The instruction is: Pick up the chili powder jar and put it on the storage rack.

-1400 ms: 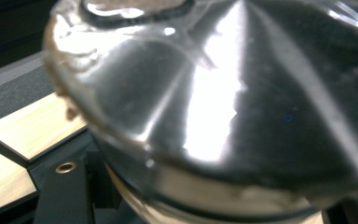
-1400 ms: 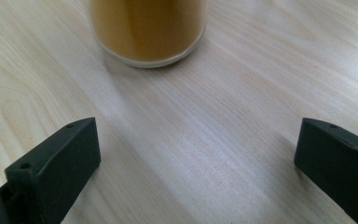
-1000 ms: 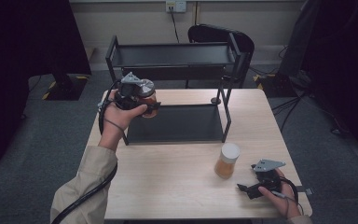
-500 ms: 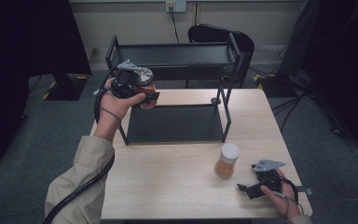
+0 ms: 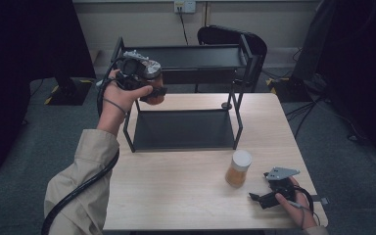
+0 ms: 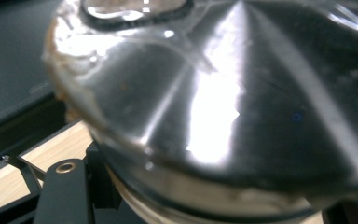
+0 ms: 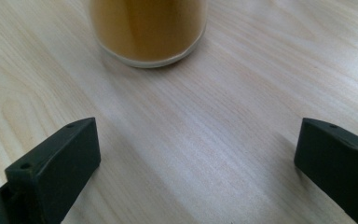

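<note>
High view: left gripper [image 5: 152,93] up in air by top-left corner of black shelf rack [image 5: 186,128], jaws squeezed on jar with shiny lid [image 5: 152,73]. Left gripper view: silver lid [image 6: 223,93] huge and close, wooden table [image 6: 56,147] peeking under it. Right gripper [image 5: 259,198] low on table near front right, jaws wide apart, holding nothing. Right gripper view: bottom of orange jar [image 7: 149,30] just ahead of jaws, not touching. High view adds its white cap.

The left gripper [image 5: 152,93] was raised at far left, jaws clamped shut, while the right gripper [image 5: 257,198] lay low at near right, jaws spread wide.
</note>
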